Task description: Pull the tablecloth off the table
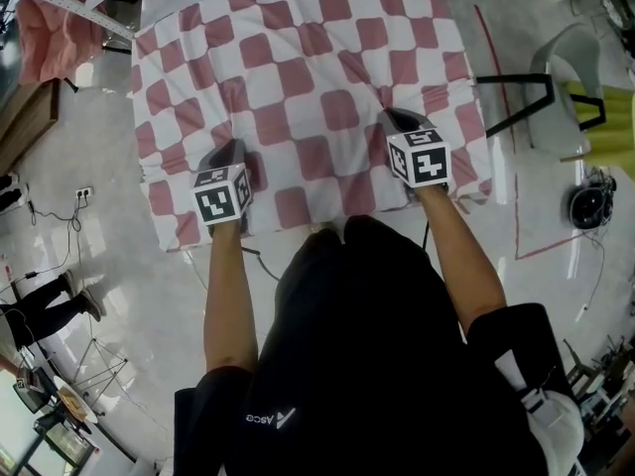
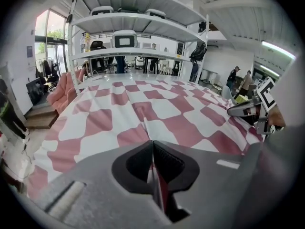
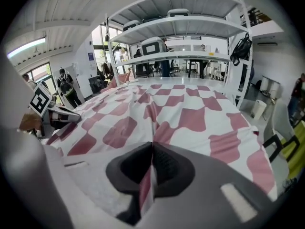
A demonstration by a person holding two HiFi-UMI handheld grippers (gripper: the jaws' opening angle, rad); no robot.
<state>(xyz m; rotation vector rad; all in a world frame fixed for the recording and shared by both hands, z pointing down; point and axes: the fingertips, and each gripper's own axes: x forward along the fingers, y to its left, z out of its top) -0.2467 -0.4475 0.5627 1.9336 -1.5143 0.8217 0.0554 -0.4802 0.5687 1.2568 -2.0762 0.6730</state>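
A red-and-white checked tablecloth covers the whole table, its near edge hanging toward me. My left gripper is shut on a pinched fold of the cloth near the front left. In the left gripper view, my left gripper has the cloth running into its closed jaws. My right gripper is shut on another fold near the front right, with creases radiating from it. From the right gripper view, my right gripper has a strip of cloth caught between its pads.
A white chair stands right of the table by red floor tape. A pink cloth hangs at the back left. Tall white shelving stands past the table's far end. People stand about the room.
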